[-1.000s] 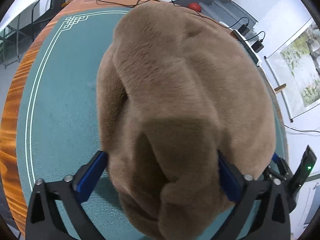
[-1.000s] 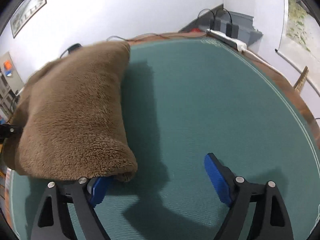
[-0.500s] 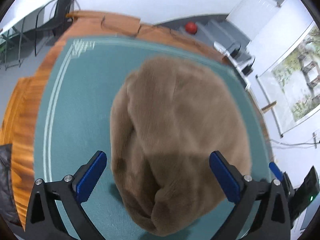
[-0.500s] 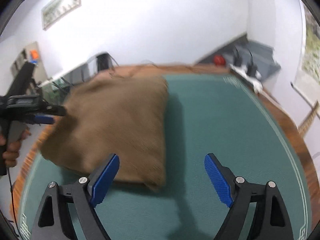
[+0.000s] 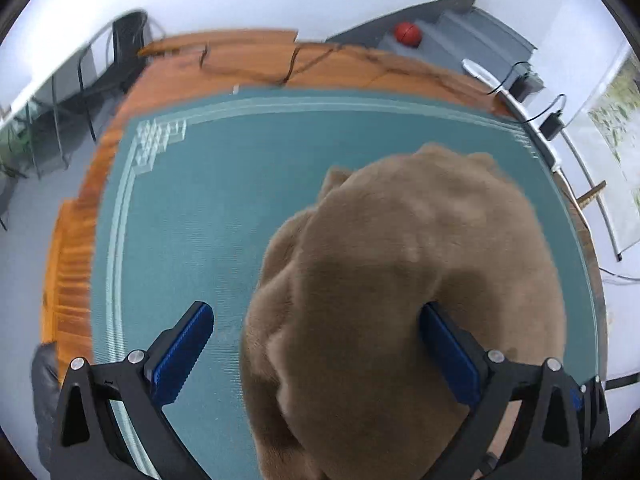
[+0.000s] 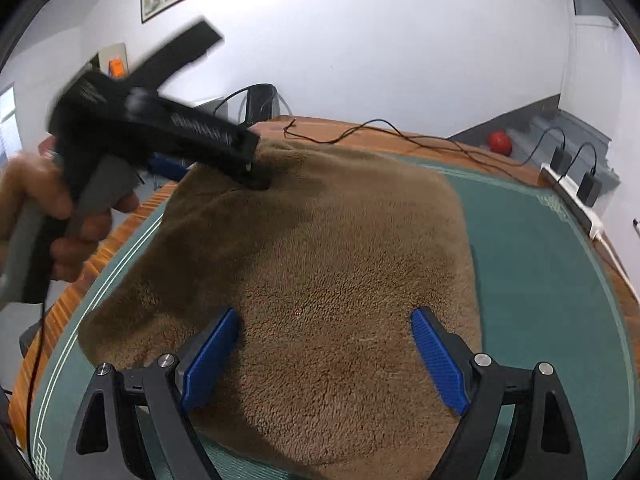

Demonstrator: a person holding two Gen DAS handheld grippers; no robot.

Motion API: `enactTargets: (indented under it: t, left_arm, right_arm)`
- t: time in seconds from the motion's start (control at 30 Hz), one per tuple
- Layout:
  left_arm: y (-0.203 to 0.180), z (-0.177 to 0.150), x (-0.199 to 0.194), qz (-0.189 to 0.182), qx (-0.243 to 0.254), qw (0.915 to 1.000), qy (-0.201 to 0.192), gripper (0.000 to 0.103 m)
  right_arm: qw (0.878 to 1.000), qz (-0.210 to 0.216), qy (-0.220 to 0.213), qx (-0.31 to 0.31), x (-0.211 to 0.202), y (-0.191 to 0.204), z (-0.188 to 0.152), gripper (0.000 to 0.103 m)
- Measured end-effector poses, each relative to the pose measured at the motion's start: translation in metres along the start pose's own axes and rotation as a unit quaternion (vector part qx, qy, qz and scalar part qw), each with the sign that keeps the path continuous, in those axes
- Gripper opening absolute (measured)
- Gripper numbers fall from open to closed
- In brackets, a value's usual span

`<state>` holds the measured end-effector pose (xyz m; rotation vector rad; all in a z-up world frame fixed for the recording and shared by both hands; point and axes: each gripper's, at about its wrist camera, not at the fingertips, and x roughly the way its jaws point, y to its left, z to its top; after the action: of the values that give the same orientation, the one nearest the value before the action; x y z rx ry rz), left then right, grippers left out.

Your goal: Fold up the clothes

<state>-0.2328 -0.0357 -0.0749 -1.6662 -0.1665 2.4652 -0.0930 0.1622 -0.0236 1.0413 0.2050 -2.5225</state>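
Observation:
A brown fleece garment (image 6: 340, 264) lies folded into a thick rectangle on the teal mat (image 6: 560, 280). In the left wrist view it (image 5: 400, 280) bulges up between the fingers. My left gripper (image 5: 316, 356) is open, its jaws wide apart, its right pad against the fleece. It also shows in the right wrist view (image 6: 256, 180), held by a hand, its tip at the garment's far left corner. My right gripper (image 6: 324, 352) is open and hovers above the near part of the garment.
The mat lies on a wooden table (image 5: 240, 64) with black cables (image 6: 380, 136) along its far edge. A power strip with chargers (image 6: 576, 196) sits at the right edge. A chair (image 5: 120, 48) and a red ball (image 5: 407, 33) stand beyond the table.
Both grippers have drawn back and risen from the garment. The right one, earlier beside the garment's edge, now sits over it. The left gripper has shifted left, so the fleece lies more to its right.

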Motion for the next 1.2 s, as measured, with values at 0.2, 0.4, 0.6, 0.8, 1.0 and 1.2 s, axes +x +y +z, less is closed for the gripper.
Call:
enactTargets:
  t: [0.2,0.4,0.6,0.8,1.0,1.2]
  left_arm:
    - [0.018,-0.009,0.028,-0.038,-0.034,0.9985,0.021,0.103]
    - [0.027,-0.018,0.036,-0.078,-0.064,0.9944,0.031,0.103]
    - [0.036,-0.02,0.005,-0.112,-0.087,0.9893,0.035,0.103]
    - [0.036,-0.022,-0.034,-0.166,-0.056,0.9845,0.011,0.103]
    - [0.036,-0.033,-0.008,-0.165,-0.05,0.9838,0.049,0.103]
    - [0.046,-0.038,0.022,-0.234,-0.084,0.9649,0.083,0.103]
  right_arm:
    - [1.0,-0.002,-0.007,-0.003,0.018,-0.003,-0.006,0.098]
    - [1.0,-0.006,-0.013,-0.011,0.024,0.0,-0.006,0.102]
    - [0.997,0.075,0.025,-0.014,0.004,-0.017,0.011,0.102]
    - [0.989,0.123,0.004,0.077,-0.009,-0.087,0.038,0.102]
    - [0.959,0.193,0.073,0.193,0.051,-0.158,0.044,0.102]
    - [0.926,0.267,0.122,0.238,0.1,-0.169,0.036,0.102]
